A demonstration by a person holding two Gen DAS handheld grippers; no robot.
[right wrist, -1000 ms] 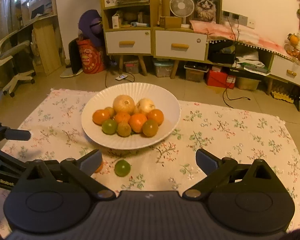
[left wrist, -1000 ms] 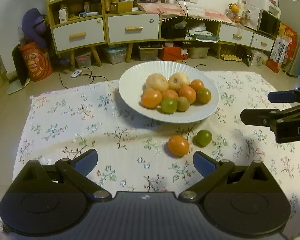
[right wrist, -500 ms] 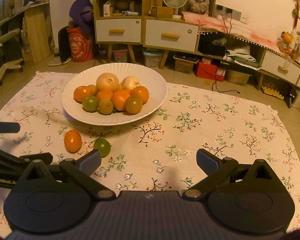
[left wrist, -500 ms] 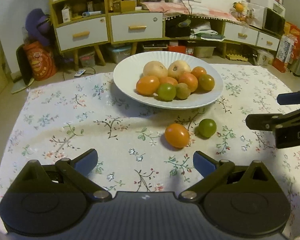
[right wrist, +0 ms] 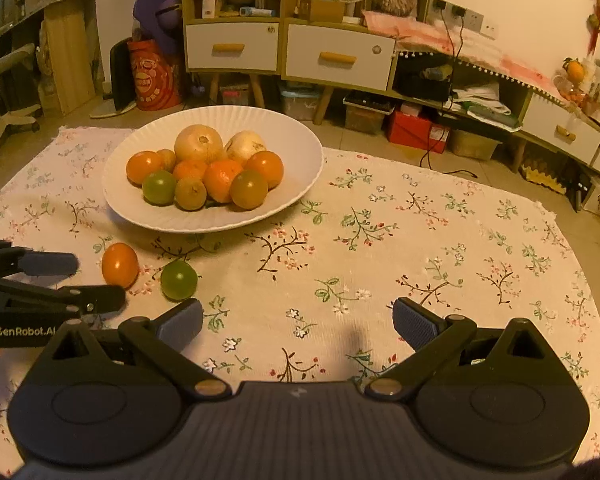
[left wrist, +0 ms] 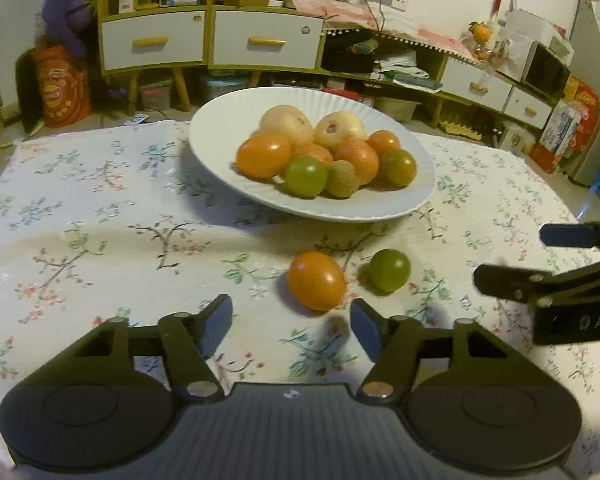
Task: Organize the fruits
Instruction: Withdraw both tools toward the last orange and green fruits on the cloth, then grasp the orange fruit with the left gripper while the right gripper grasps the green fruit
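Floral tablecloth point(right wrist: 420, 248); white plate point(right wrist: 300, 148); drawers point(right wrist: 232, 46) behind.

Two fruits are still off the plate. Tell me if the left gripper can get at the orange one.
Probably yes. The orange fruit lies just ahead of the left gripper, whose jaws are closing with nothing yet between them; only bare tablecloth separates them.

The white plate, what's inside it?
The plate holds a heap of round fruit: two pale ones at the back, orange ones and green ones in front. Whatever lies beneath the heap is covered. Two more fruits lie outside, on the cloth.
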